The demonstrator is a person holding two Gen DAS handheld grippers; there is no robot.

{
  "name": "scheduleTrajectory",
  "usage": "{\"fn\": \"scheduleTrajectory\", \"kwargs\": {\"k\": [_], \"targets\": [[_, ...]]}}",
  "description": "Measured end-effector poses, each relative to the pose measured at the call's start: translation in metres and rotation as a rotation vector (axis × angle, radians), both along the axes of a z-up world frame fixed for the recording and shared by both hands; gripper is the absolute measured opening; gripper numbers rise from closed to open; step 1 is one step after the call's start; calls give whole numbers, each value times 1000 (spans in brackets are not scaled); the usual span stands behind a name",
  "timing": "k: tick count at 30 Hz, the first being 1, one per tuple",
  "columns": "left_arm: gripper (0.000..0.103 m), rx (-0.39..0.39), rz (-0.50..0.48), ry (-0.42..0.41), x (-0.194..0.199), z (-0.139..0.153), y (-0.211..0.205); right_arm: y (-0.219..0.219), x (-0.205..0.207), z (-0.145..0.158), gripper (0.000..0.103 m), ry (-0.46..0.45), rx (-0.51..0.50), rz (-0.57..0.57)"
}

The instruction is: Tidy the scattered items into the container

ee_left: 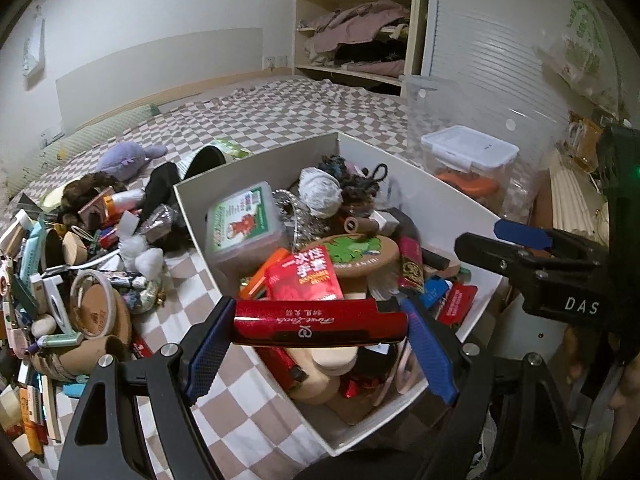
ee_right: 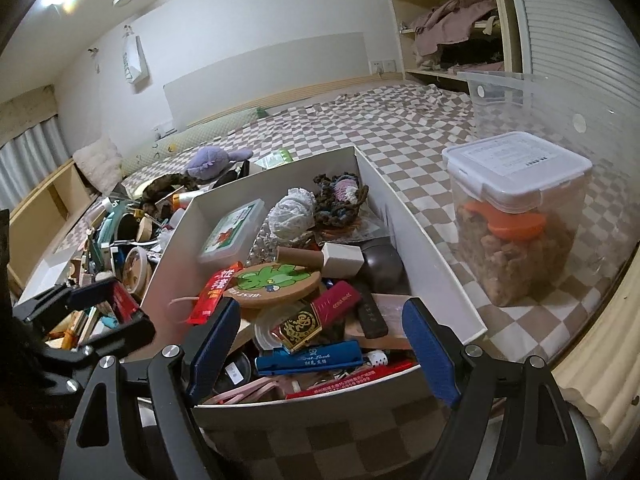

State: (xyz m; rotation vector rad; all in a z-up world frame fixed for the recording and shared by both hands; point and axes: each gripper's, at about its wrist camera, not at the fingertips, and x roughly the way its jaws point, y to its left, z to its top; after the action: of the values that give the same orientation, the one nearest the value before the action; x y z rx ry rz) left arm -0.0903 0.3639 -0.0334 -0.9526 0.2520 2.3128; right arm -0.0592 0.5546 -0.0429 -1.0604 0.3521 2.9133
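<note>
So there are two grippers here. The left gripper (ee_left: pixel 320 330) is clamped on one shiny red box (ee_left: pixel 320 326) with script lettering, held crosswise between its blue ribbed pads, right over the near part of the white container (ee_left: pixel 452 196). The right gripper (ee_right: pixel 322 346) has its jaws apart with nothing between them, hanging over the near edge of the same container (ee_right: pixel 384 184).

The container is one rectangular white box with thin flat walls, sitting on the bed (ee_right: pixel 400 128) with its brown-and-white checked cover. It's packed: one clear plastic case with a green label (ee_right: pixel 232 232), one white ball of yarn (ee_right: pixel 290 212), one round wooden coaster with a green cartoon (ee_right: pixel 274 280), one flat blue box (ee_right: pixel 308 358), plus plenty of other small things.

Left of the container there's a messy pile of loose items (ee_left: pixel 60 264), too jumbled to count. One purple plush toy (ee_left: pixel 124 160) lies further back. On the right stands one clear lidded tub (ee_right: pixel 516 220) with something orange inside.
</note>
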Motion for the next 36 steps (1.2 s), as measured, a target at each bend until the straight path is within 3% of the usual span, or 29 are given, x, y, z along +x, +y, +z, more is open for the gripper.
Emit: {"fn": "scheduleTrajectory", "kwargs": {"k": [5,9,24,28,36], "targets": [[84,0,-7,-13,1,-3,3,2,0,-1,83,0,-11,0],[95,14,-3,-8,3,-1,2,1,1,-2,83,-5,-11,3],[96,51,17,14,10,9,-16,-10,10,10,84,21,-8,-4],[102,63,30,27,13,13,-25,-15,16,14,103,40,5,-31],[102,81,73,68,24,20,-46,-27,28,17,103,76,-9,-42]]}}
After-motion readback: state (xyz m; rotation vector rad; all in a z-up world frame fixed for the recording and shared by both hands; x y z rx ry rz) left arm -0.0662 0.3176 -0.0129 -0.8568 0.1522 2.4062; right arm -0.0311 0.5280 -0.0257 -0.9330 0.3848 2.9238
